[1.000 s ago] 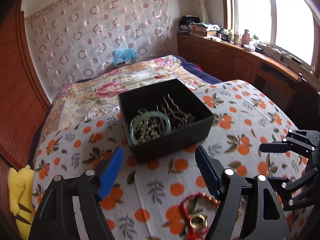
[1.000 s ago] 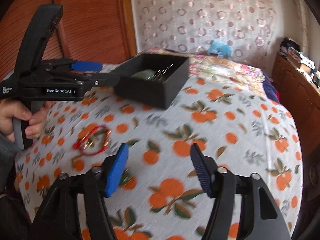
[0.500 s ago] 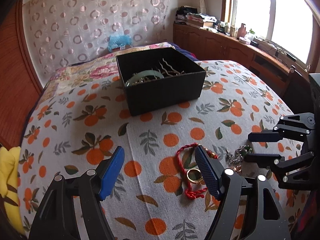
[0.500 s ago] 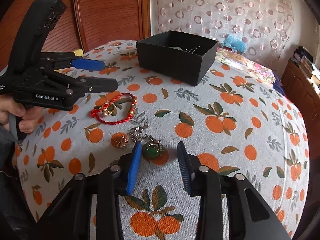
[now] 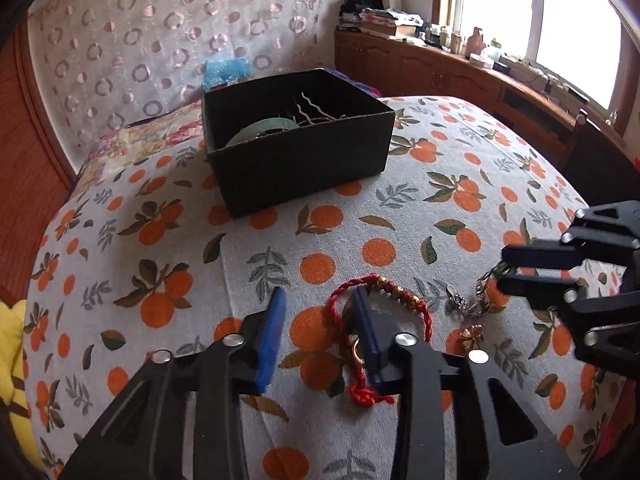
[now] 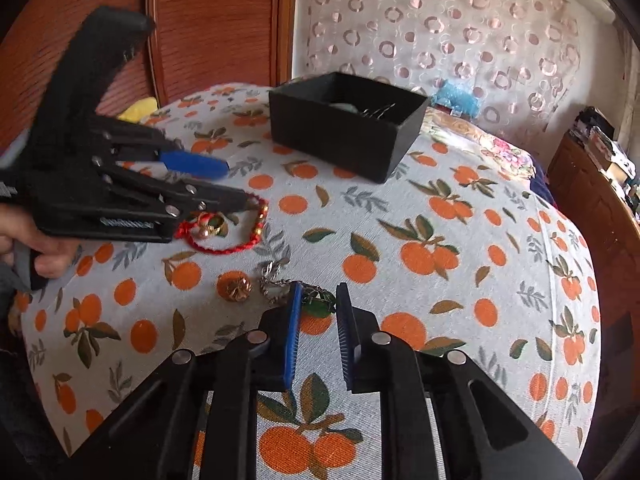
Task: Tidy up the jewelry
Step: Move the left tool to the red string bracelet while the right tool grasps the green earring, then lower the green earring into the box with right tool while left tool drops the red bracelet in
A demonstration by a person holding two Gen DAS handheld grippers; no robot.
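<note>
A black box (image 5: 296, 152) (image 6: 344, 128) with a jade bangle and wavy hairpins inside stands on the orange-print cloth. A red cord bracelet (image 5: 384, 292) (image 6: 236, 240) with gold beads and a gold ring (image 6: 216, 224) lies in front of it. My left gripper (image 5: 318, 308) (image 6: 236, 184) is open, its jaws partly closed, low over the bracelet's left edge. My right gripper (image 6: 318, 300) (image 5: 504, 268) is open with a narrow gap, around a green pendant on a silver chain (image 6: 320, 304). A small copper flower piece (image 6: 235, 286) (image 5: 470, 334) lies beside the chain.
The cloth-covered table (image 5: 480, 168) curves down at its edges. A floral bed (image 5: 152, 136) lies behind the box, a wooden cabinet (image 5: 460, 72) under the window at the right, a yellow object (image 5: 12, 360) at the left edge.
Both grippers have dropped closer to the cloth and narrowed their jaws. The left one has come over the red bracelet; the right one has closed in around the green pendant.
</note>
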